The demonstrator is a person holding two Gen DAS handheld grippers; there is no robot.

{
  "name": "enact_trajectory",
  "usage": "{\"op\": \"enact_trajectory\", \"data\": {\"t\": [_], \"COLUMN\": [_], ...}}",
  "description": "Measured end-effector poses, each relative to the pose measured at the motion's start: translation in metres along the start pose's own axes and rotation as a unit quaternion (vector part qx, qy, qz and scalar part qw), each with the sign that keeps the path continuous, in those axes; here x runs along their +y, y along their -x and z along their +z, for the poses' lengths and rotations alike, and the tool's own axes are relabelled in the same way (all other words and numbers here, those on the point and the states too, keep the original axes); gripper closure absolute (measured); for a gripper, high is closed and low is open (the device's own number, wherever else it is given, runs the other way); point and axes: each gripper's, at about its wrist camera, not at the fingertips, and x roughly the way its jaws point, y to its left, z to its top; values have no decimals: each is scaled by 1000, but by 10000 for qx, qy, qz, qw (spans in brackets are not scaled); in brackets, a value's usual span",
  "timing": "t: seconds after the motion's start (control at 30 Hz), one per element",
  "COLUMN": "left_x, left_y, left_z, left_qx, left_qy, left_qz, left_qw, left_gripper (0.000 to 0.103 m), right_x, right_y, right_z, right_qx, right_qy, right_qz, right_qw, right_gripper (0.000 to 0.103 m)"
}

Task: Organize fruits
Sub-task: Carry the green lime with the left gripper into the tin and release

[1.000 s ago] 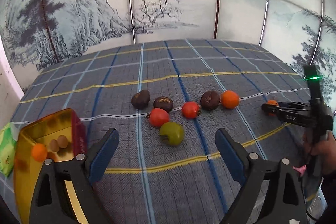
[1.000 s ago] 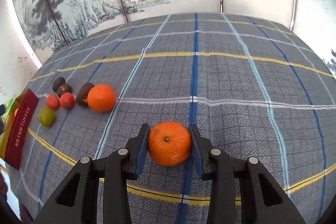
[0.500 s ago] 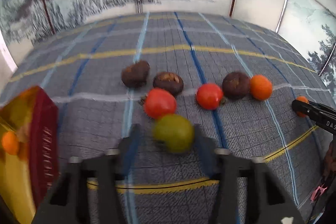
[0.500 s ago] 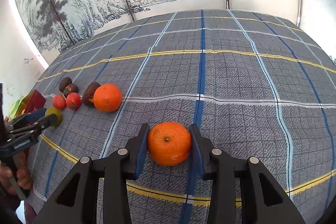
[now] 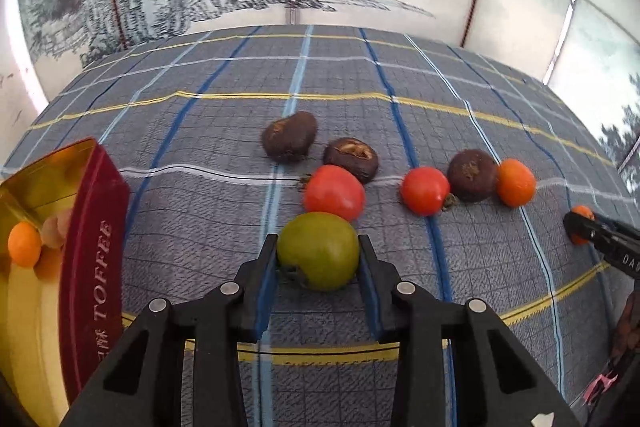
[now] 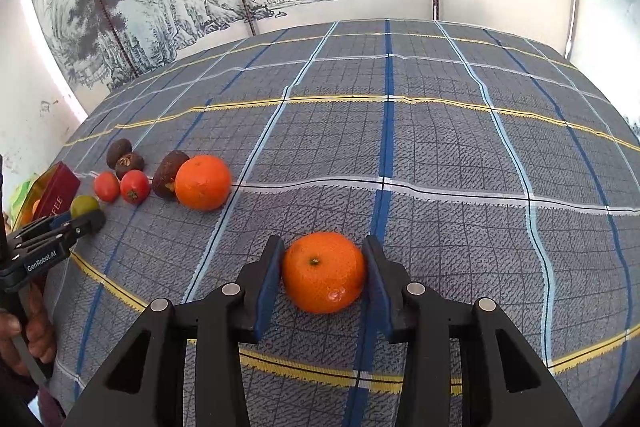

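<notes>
— Type of premises?
— Domestic room, by appearance. Ink-landscape wall panels [image 6: 168, 7] from ten to two o'clock; plaid cloth [image 6: 440, 147] covering the worktop; toffee tin [image 5: 96, 247] at nine o'clock.
— Any trade fittings?
— Cannot tell.

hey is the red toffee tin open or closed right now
Open. The toffee tin has no lid on; its gold inside shows, with a small orange fruit in it. What else lies inside is too blurred to tell.

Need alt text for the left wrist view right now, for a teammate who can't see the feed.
The left gripper is shut on a green fruit on a plaid tablecloth. Beyond lie two red fruits, three dark brown ones and an orange one; an open toffee tin with a small orange fruit stands at left.
</notes>
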Motion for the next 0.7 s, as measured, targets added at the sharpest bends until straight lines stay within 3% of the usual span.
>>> {"op": "enact_trajectory", "data": {"t": [0.33, 0.7], "left_x": [21, 19], "left_y": [11, 20], "left_z": [-1, -2], "left_qx": [-249, -490], "left_qy": [536, 485], "left_qz": [32, 146], "left_qw": [9982, 9975], "left_gripper": [70, 70], "right_x": [2, 4], "right_y": [-6, -8], "right_z": [6, 7], "right_qx": [1, 5], "right_qy": [16, 41], "right_qz": [-184, -247], "right_qw": [9998, 9997], "right_gripper": [61, 61]}}
